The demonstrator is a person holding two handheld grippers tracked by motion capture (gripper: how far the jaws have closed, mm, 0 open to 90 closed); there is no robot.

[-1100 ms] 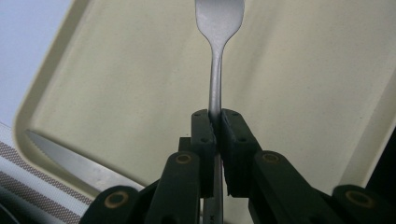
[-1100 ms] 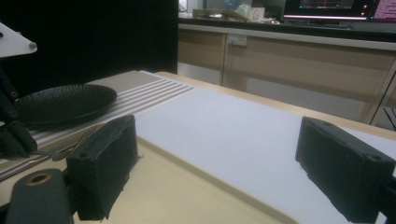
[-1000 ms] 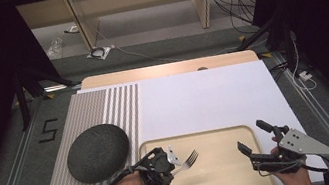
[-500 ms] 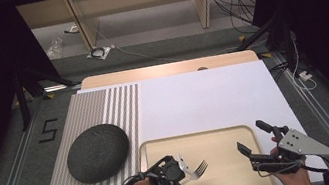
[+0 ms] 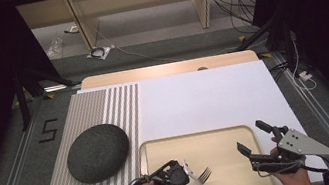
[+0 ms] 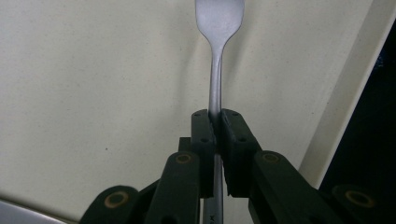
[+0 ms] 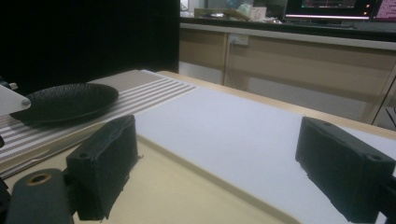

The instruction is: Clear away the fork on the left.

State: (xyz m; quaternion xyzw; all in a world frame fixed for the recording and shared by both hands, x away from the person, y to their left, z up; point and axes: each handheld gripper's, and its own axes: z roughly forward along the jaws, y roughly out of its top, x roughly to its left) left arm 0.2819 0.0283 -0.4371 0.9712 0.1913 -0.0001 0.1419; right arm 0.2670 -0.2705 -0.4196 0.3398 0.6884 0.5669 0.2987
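Observation:
A silver fork (image 5: 201, 175) is clamped by its handle in my left gripper (image 5: 182, 176), low over the near left part of the beige tray (image 5: 221, 139). The left gripper view has both black pads pressed on the fork's handle (image 6: 215, 93), tines pointing away over the tray floor (image 6: 93, 84). At the tray's near right corner my right gripper (image 5: 254, 138) stands open, nothing between its wide-apart pads (image 7: 107, 163). A black plate (image 5: 97, 153) lies on the striped mat (image 5: 105, 112) left of the tray; the plate (image 7: 65, 102) also appears far left in the right gripper view.
A white sheet (image 5: 209, 100) covers the table beyond the tray, on a wooden board (image 5: 169, 69). Dark floor, cables and shelf legs lie past the far edge. The tray's raised rim (image 7: 205, 177) runs just ahead of the right gripper.
My left gripper with the fork has slid toward the near edge and to the right, dropping lower over the tray. The right gripper has stayed put.

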